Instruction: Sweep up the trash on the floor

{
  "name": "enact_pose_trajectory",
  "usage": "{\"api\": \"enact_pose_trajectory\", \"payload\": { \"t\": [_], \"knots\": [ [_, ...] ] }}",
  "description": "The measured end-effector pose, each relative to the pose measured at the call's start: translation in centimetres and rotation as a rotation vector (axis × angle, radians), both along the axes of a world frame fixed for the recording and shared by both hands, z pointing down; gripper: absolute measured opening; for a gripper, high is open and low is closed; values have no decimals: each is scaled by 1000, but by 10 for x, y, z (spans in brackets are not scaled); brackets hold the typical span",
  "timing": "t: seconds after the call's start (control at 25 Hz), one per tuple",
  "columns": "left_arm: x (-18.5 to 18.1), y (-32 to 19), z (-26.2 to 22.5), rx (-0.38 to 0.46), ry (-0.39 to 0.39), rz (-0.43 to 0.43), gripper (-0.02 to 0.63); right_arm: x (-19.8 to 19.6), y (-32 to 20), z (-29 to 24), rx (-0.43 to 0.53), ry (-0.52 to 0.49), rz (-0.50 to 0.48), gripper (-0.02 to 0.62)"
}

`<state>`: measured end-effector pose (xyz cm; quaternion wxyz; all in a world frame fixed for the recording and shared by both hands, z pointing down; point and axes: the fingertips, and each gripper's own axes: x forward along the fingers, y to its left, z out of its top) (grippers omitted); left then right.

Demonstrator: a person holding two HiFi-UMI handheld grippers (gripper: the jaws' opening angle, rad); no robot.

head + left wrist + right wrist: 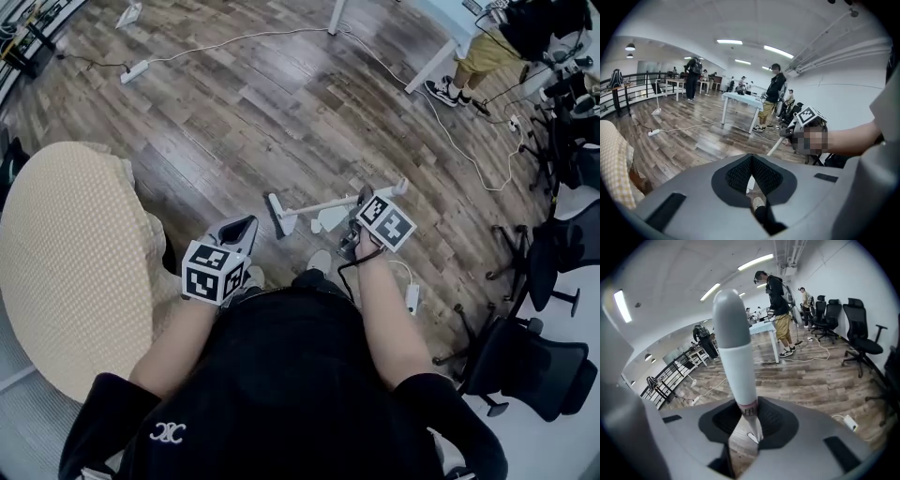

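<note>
Our right gripper (750,422) has its jaws clamped on the white broom handle (735,357). Our left gripper (751,164) has its jaws together on nothing. The broom head (278,216) rests on the wood floor (281,103) just ahead of our feet. A beige cushion (66,272) crowds the left and office chairs (534,356) the right. The floor ahead is open up to a cable (234,39).

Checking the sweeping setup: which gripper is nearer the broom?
Right. The right gripper clamps the broom handle; the left gripper, shut and empty, sits apart to its left.

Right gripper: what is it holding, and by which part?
The right gripper is shut on the broom, gripping the white handle's upper part, below its grey end.
</note>
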<state>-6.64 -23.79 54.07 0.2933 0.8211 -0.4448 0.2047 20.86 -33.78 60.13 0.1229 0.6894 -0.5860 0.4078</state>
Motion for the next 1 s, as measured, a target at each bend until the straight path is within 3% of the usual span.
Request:
{"api": "enact_pose_trajectory", "payload": {
  "t": [0.32, 0.68, 1.0],
  "knots": [
    [65, -40, -8, -6, -16, 74, -5, 78, 1, -13, 41, 5, 51, 112],
    [137, -66, -9, -5, -19, 174, -5, 159, 8, -16, 32, -26, 208, 114],
    [166, -74, -9, -2, -16, 223, -5, 189, 16, -26, 54, -27, 235, 118]
  ]
}}
